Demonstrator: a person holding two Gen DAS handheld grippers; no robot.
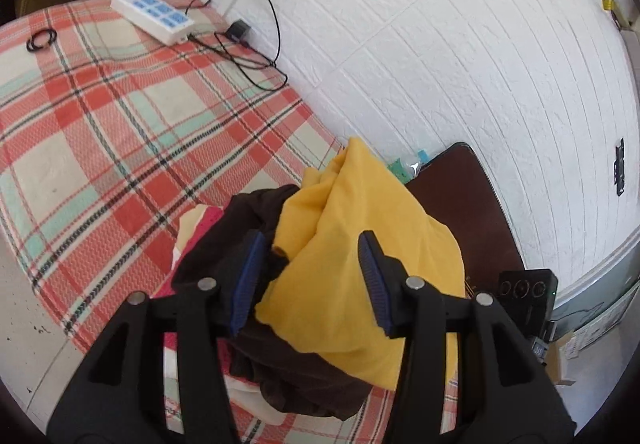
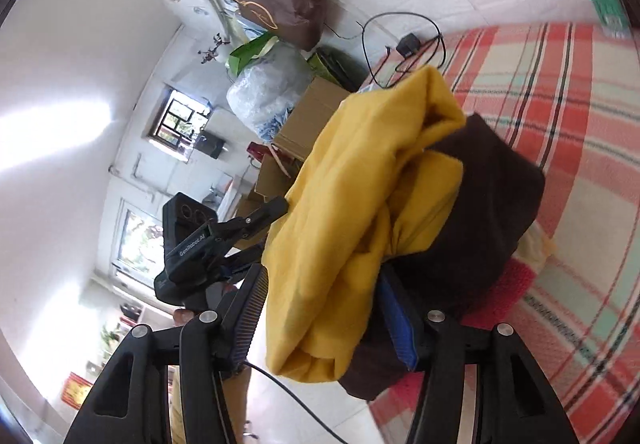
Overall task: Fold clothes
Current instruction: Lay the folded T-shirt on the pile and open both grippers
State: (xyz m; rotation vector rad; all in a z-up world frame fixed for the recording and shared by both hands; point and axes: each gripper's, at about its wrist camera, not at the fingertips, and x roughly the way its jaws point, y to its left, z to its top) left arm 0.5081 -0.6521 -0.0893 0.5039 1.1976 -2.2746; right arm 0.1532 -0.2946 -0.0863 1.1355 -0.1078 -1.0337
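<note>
A: Yellow garment (image 1: 360, 244) lies heaped on a dark brown garment (image 1: 304, 376) at the near corner of the plaid bedspread (image 1: 120, 124). From the left wrist, the left gripper (image 1: 312, 280) stands parted around the heap, pads not pressing; its lower folds are hidden behind the fingers.

B: Long axis?

A: Running away from the camera, toward the wall.

B: From the right wrist?

A: Right gripper (image 2: 324, 320) parted too, yellow cloth between; whether it presses, I cannot tell. Only here is the left gripper's side visible.
</note>
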